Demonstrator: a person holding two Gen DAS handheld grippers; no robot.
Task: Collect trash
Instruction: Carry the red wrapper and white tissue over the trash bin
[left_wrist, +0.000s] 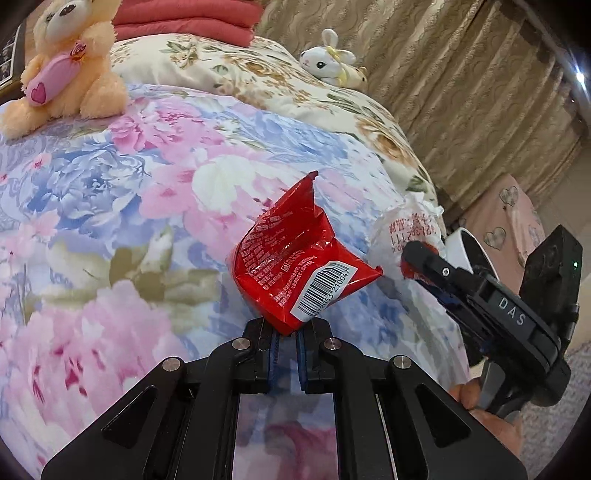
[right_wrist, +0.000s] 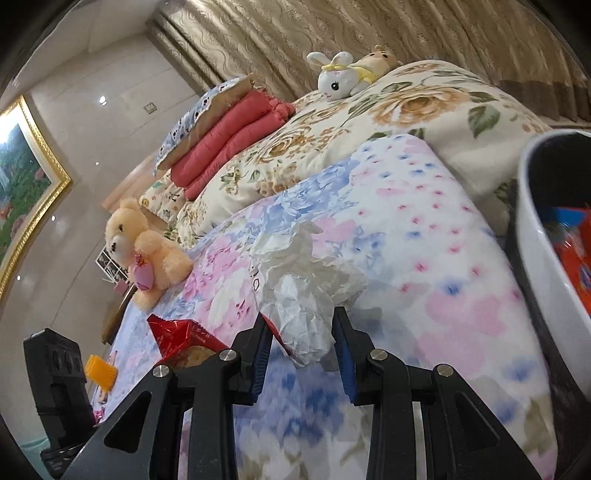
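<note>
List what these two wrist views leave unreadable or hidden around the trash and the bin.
- White bin: right wrist view, cut off by the frame edge; most contents unseen.
- White crumpled wrapper: left wrist view, right gripper covers its lower part.
- Red wrapper: small print too fine to read.

you're in a home bedroom: a bed under a floral quilt (left_wrist: 110, 192), folded red blankets (right_wrist: 225, 136) by the headboard, a teddy bear (left_wrist: 70, 62) and plush rabbit (right_wrist: 341, 75) on top, beige curtains (left_wrist: 461, 74) behind, a gold-framed painting (right_wrist: 26, 184) on the wall.
</note>
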